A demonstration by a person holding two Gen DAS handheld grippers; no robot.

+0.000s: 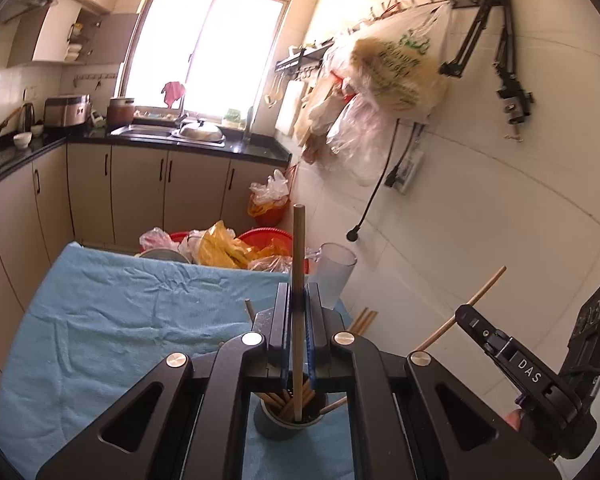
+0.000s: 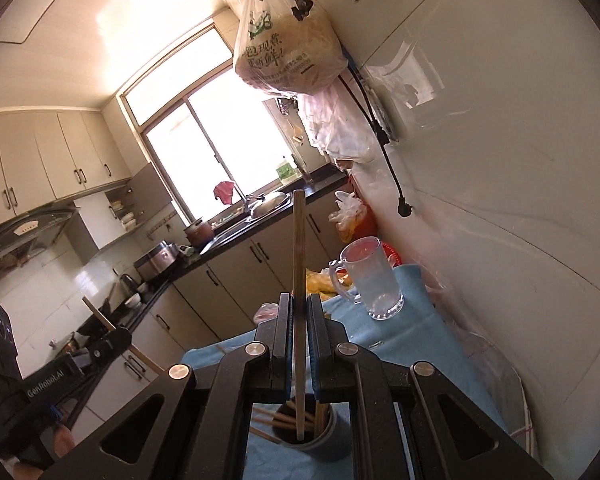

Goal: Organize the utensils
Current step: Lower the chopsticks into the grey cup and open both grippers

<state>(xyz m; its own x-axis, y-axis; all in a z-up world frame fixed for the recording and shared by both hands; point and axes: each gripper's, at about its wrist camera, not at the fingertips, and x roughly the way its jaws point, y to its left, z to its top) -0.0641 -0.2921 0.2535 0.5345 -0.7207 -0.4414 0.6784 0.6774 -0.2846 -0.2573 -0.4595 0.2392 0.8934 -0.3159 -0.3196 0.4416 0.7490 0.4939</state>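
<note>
At lower centre of both wrist views, the left gripper [image 1: 299,300] and right gripper [image 2: 299,312] each clamp an upright chopstick [image 1: 299,280] over the dark cup [image 1: 286,420], so releasing them into it comes next.

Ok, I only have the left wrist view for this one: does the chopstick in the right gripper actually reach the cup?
Observer: Yes. In the right wrist view, the chopstick clamped in the right gripper ends inside the cup.
Reviewer: And the mug? The left gripper hides its base.
Observer: It stands upright on the blue cloth and looks empty.
</note>
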